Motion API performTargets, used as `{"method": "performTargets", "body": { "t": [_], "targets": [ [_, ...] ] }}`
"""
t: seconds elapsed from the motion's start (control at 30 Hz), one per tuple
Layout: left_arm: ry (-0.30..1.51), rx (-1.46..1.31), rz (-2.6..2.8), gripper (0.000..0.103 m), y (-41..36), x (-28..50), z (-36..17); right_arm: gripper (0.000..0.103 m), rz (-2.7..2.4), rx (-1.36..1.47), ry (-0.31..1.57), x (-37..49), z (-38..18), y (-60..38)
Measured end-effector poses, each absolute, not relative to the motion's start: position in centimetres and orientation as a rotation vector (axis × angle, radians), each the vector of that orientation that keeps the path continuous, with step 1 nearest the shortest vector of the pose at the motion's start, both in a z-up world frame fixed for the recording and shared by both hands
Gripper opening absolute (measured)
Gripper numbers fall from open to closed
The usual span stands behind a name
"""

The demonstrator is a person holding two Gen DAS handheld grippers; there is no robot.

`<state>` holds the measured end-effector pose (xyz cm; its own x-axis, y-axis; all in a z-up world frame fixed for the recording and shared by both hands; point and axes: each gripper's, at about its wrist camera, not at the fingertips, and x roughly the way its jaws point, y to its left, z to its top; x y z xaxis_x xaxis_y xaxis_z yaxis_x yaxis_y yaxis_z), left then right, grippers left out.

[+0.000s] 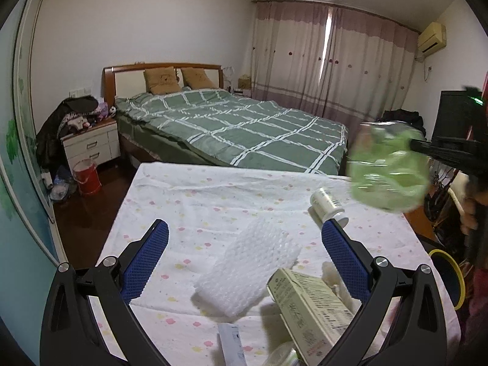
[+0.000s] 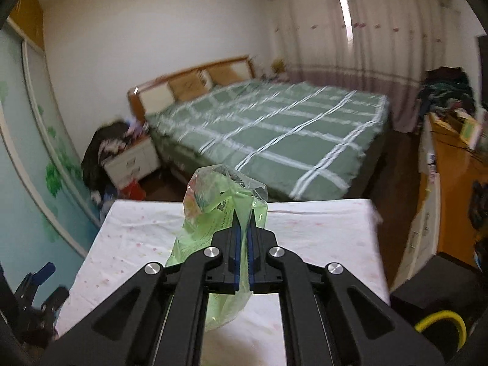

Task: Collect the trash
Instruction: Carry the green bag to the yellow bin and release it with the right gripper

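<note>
Green plastic bag (image 2: 221,213) clamped in right tongs (image 2: 243,228) above table (image 2: 320,228); left tongs (image 1: 244,238) apart over bubble wrap (image 1: 247,270).

Bedroom: green-checked bed (image 1: 231,128), drawn curtains (image 1: 329,58).

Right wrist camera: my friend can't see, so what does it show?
The right gripper, jaws shut, holds a crinkly green plastic bag above a table with a white flowered cloth. Behind is a bed with a green checked cover.
</note>
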<state>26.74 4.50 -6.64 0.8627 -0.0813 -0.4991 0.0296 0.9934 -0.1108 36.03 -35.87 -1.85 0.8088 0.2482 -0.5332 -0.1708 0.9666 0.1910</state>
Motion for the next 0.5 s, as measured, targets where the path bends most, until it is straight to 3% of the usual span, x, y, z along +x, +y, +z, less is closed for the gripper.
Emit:
{"method": "performTargets", "body": {
  "t": [0.27,0.5],
  "targets": [
    [0.482,-0.051,-0.154,0.099,1.1,20.9,-3.4,0.003,0.019,0.256,0.511,24.0,-1.7,-47.8],
    [0.498,0.013,-0.262,0.099,-3.5,15.1,-2.7,0.004,-0.196,0.342,0.542,16.7,-6.7,-56.2]
  ]
}}
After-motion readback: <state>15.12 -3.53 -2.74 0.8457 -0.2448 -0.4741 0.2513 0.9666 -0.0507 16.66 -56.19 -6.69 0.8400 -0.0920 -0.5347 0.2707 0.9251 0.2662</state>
